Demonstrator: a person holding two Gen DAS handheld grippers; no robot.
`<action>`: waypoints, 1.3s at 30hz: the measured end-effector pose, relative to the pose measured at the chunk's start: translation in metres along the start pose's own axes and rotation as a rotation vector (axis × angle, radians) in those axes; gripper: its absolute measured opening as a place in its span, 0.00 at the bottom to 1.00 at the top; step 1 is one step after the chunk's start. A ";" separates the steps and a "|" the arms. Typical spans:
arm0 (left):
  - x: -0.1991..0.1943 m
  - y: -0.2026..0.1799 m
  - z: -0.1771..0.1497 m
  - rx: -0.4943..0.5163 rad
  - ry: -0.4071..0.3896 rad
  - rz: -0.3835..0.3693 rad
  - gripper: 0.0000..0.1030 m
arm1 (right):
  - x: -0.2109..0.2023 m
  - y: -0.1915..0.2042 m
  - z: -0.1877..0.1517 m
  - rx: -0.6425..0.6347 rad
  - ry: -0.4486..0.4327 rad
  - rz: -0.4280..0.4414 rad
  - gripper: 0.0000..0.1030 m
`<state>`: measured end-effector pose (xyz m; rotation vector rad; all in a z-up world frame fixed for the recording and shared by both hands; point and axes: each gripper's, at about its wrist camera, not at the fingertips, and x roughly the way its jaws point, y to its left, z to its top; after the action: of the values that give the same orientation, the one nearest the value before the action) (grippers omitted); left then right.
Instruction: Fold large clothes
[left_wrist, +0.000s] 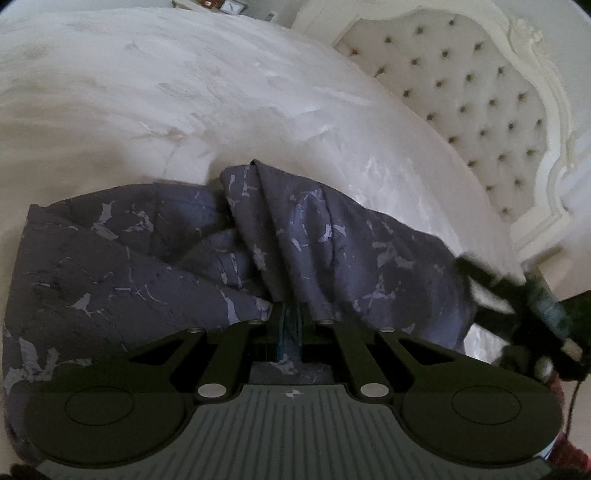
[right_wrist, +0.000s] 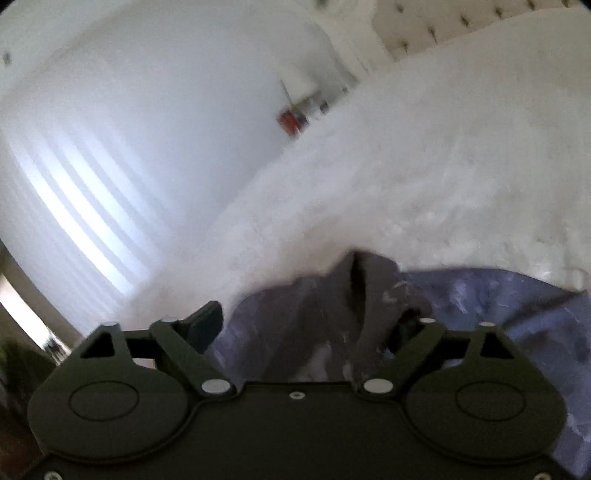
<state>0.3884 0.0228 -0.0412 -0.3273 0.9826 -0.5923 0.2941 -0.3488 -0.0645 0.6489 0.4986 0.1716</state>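
Observation:
A large dark purple-grey garment (left_wrist: 155, 258) with pale marbled streaks lies bunched on the white bed cover (left_wrist: 166, 92). My left gripper (left_wrist: 290, 326) is shut on a fold of it, and the cloth rises in a ridge from the pinched fingers. In the right wrist view the same garment (right_wrist: 498, 306) spreads to the right, with a crumpled fold between the wide-apart fingers of my right gripper (right_wrist: 306, 326). The pads do not press on it. The right gripper (left_wrist: 517, 295) also shows blurred at the garment's right edge in the left wrist view.
A cream tufted headboard (left_wrist: 461, 92) with a carved frame stands along the bed's far right side. Small items, one red (right_wrist: 290, 120), sit on a bedside surface beyond the bed. A bright curtained window (right_wrist: 74, 192) lies to the left.

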 end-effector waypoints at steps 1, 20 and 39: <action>0.001 0.000 0.000 -0.005 0.001 -0.001 0.07 | 0.007 -0.003 -0.005 0.001 0.064 -0.028 0.88; 0.012 -0.003 -0.018 -0.257 -0.054 -0.116 0.72 | -0.018 -0.020 -0.003 0.329 0.036 0.298 0.23; -0.058 -0.036 -0.034 -0.102 -0.115 -0.192 0.04 | -0.067 0.023 -0.014 -0.080 0.080 0.180 0.20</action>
<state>0.3241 0.0292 -0.0008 -0.5452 0.8781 -0.6913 0.2291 -0.3432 -0.0340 0.6098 0.5073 0.3869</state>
